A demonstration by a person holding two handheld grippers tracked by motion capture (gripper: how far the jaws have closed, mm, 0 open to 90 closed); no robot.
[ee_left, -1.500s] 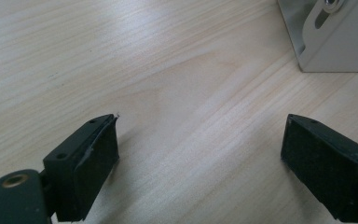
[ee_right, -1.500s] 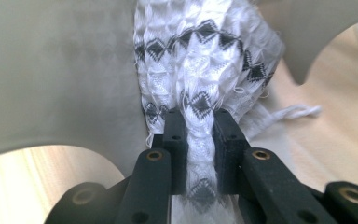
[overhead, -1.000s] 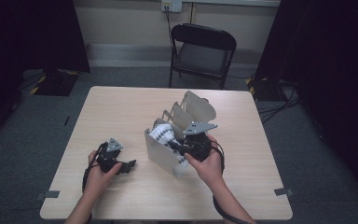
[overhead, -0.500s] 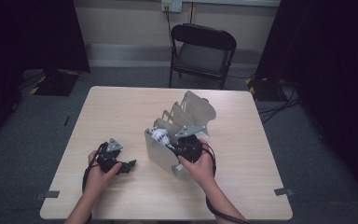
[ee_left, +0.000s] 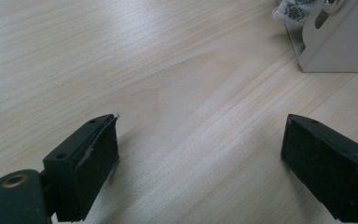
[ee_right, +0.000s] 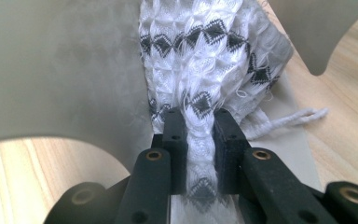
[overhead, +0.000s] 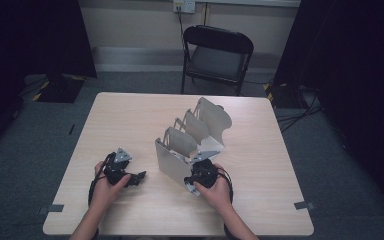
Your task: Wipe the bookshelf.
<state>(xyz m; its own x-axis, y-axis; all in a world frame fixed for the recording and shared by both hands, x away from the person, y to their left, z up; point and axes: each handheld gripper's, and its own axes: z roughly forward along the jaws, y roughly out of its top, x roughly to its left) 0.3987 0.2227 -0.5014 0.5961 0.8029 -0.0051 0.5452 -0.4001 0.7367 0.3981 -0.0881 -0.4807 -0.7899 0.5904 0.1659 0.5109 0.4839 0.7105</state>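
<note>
Pinching white cloth (ee_right: 200, 70) inside rack (ee_right: 51, 70)

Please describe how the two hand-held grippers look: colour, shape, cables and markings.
Both grippers, left gripper and right gripper, are black, each with two block-shaped jaws and brass-coloured pivot rivets. A grey three-cornered plate sits on the left one, and a black cable loops from it. I see no markings.

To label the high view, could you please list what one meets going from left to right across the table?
Left gripper → metal rack → right gripper, shut on a white patterned cloth in the rack's nearest slot.
</note>
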